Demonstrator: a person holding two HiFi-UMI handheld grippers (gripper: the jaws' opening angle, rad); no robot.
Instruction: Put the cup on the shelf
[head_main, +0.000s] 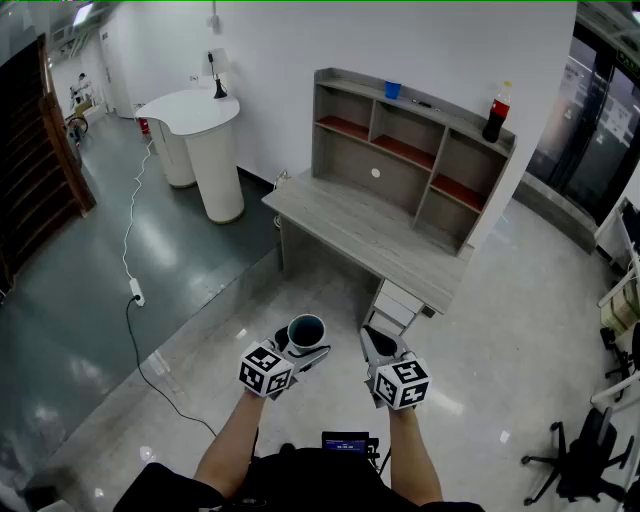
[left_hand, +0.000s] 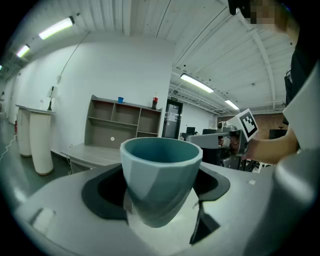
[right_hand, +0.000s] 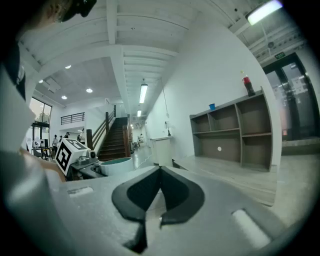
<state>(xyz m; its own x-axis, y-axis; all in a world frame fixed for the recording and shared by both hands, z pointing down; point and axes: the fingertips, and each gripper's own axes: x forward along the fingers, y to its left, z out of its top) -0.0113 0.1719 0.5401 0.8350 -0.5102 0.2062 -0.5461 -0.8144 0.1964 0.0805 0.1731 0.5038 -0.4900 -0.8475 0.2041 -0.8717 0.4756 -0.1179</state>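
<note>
Cup (head_main: 306, 330) stands upright in the left hand-held gripper (head_main: 303, 347) in the head view. It hangs over the floor, well apart from the shelf (head_main: 405, 150) that rises from the counter (head_main: 350, 230). The whole carry lies ahead, and a jolt on the way could tip it. A bottle (head_main: 496, 112) and a blue container (head_main: 392, 90) stand on the shelf's top, so a careless placing there may knock them.

In the left gripper view the jaws grasp the cup (left_hand: 160, 177) low on its tapered wall. Being top-heavy in that hold, it may rock or slip if the squeeze eases.

In the right gripper view the right hand-held gripper (right_hand: 159, 200) is clenched on nothing, near the cup (right_hand: 114, 165). A drift sideways could bump it.
</note>
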